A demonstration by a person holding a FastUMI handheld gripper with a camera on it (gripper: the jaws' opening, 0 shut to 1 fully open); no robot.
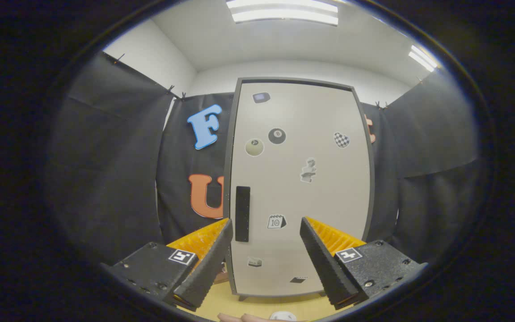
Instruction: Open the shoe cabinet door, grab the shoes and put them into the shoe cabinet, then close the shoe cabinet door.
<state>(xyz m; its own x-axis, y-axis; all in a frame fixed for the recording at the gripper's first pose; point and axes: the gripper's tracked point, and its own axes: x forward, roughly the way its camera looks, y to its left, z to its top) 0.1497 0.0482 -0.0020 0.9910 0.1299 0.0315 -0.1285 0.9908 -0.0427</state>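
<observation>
1. The claw [266,228] stands wide open, its two fingers well apart with nothing between them; neither finger touches anything.
2. Straight ahead of the fingers, beyond their tips, stands the shoe cabinet [300,188], upright, with its pale door [329,197] shut flat in a dark frame.
3. A dark upright handle [242,213] sits near the door's left edge, just beside the tip of the left finger in this view, slightly inside it, but farther off than the finger.
4. Several small stickers are scattered over the door: two billiard balls [266,141] near the top, a checkered heart [341,140] to the right, and a calendar sticker [276,221] that shows in the gap between the fingertips.
5. The cabinet rests on short feet on a yellowish floor [257,302].
6. Below the claw, a bit of a hand [239,318] and a small white round thing [283,315] show on the floor side; what the white thing is cannot be told.
7. Black cloth [114,170] hangs on both sides of the cabinet, with ceiling lights [284,12] above.
</observation>
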